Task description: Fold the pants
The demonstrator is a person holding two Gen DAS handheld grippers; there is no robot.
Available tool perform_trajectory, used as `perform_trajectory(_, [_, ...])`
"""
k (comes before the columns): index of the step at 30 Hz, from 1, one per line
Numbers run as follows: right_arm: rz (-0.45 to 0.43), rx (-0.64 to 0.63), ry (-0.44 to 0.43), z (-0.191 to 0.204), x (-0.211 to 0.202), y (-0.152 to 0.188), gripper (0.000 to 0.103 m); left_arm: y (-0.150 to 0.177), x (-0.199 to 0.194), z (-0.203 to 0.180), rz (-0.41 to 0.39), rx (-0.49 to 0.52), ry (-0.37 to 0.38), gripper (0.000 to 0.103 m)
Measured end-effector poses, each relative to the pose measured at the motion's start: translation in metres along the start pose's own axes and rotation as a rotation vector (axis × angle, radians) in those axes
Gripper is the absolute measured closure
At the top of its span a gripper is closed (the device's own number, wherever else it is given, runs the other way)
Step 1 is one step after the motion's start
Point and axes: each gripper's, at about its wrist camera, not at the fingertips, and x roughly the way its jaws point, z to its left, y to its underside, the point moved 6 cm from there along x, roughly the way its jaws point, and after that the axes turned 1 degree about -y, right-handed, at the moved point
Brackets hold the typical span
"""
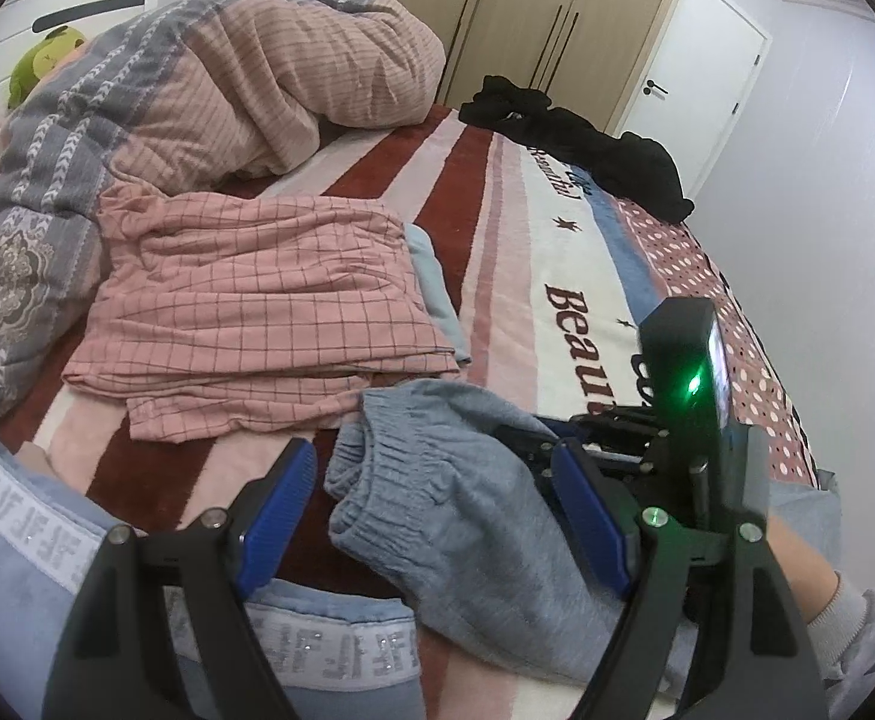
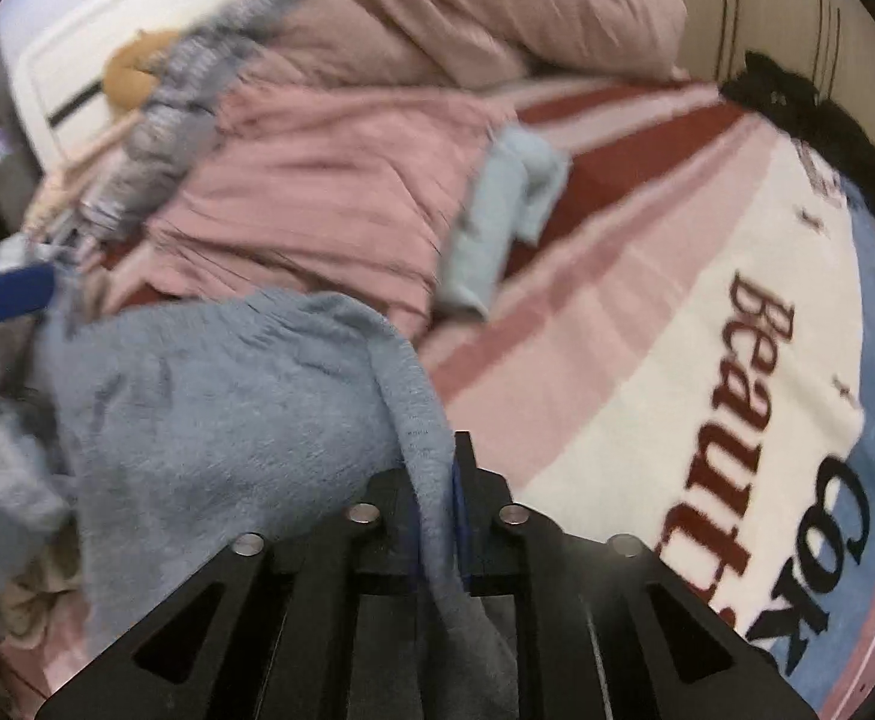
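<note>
**Grey pants held on one side only**

Your right claw [image 2: 437, 516] is clenched on an edge of the grey pants [image 1: 485, 516]; in the right wrist view the fabric passes between its two blue pads and hangs away to the left. Your left claw [image 1: 437, 516] is released, its jaws wide apart, and the gathered waistband of the pants lies between them on the bed [image 1: 563, 300], near the front edge. The fingers do not press the cloth yet.

What can go wrong from here, in my judgement:
- If you lift with the right claw alone, the heavy knit can slide out, because only a thin edge is pinched.
- If you shut the left claw too deep, it can take both layers of the waistband, or the bed cover under it, and the fold becomes crooked.
- The pants touch the hem of the pink checked garment [image 1: 257, 312], which lies just behind. A pull toward it can drag this garment out of shape.
- The right wrist view is blurred, so the exact place of its grip is not sure.

The count: two claws, one pair of grey pants, one pink checked garment with one light blue piece [image 1: 437, 294] under it, one black garment [image 1: 605, 150] at the far edge, one quilt [image 1: 227, 78] heaped behind.
</note>
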Motion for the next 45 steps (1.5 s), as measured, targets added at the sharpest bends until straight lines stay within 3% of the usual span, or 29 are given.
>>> perform_trajectory(2, [-0.006,0.025,0.000,-0.006,-0.004,-0.002,0.084,0.001,-0.002,-0.001,-0.001,0.007,-0.001,0.025])
perform_trajectory(4, [-0.032,0.041,0.003,-0.013,-0.021,-0.004,0.056,0.001,-0.003,-0.002,-0.002,0.010,0.005,0.025])
perform_trajectory(5, [-0.044,0.045,0.000,-0.017,-0.028,-0.004,0.054,0.002,-0.003,-0.004,-0.002,0.013,0.012,0.025])
perform_trajectory(10, [-0.070,0.093,0.018,-0.051,-0.088,0.026,0.053,0.006,-0.002,-0.014,0.006,0.028,0.035,0.025])
perform_trajectory(14, [-0.052,0.114,-0.048,-0.063,-0.117,0.068,0.054,0.009,-0.001,-0.021,0.010,0.036,0.041,0.025])
perform_trajectory(19, [0.018,0.037,-0.062,-0.060,-0.111,0.107,0.052,0.011,0.000,-0.028,0.013,0.045,0.044,0.025])
perform_trajectory(23, [0.032,-0.059,-0.044,-0.047,-0.094,0.106,0.052,0.012,0.002,-0.030,0.015,0.056,0.038,0.025])
perform_trajectory(24, [0.044,-0.079,-0.039,-0.044,-0.087,0.104,0.053,0.012,0.002,-0.030,0.015,0.057,0.038,0.025])
perform_trajectory(26, [0.082,-0.102,-0.043,-0.038,-0.079,0.105,0.075,0.011,0.002,-0.028,0.016,0.057,0.041,0.025])
perform_trajectory(27, [0.085,-0.116,-0.041,-0.035,-0.079,0.106,0.097,0.011,0.002,-0.028,0.016,0.055,0.039,0.025])
perform_trajectory(28, [0.075,-0.138,-0.023,-0.032,-0.082,0.106,0.101,0.012,0.003,-0.027,0.018,0.051,0.037,0.025])
perform_trajectory(36, [-0.035,-0.135,0.143,-0.038,-0.106,0.095,0.102,0.017,0.005,-0.038,0.031,0.077,0.054,0.025])
perform_trajectory(42, [0.003,-0.109,0.249,-0.058,-0.079,0.076,0.102,0.016,0.005,-0.035,0.033,0.072,0.051,0.025])
perform_trajectory(45, [0.034,-0.058,0.200,-0.067,-0.068,0.076,0.102,0.015,0.006,-0.032,0.035,0.063,0.052,0.025])
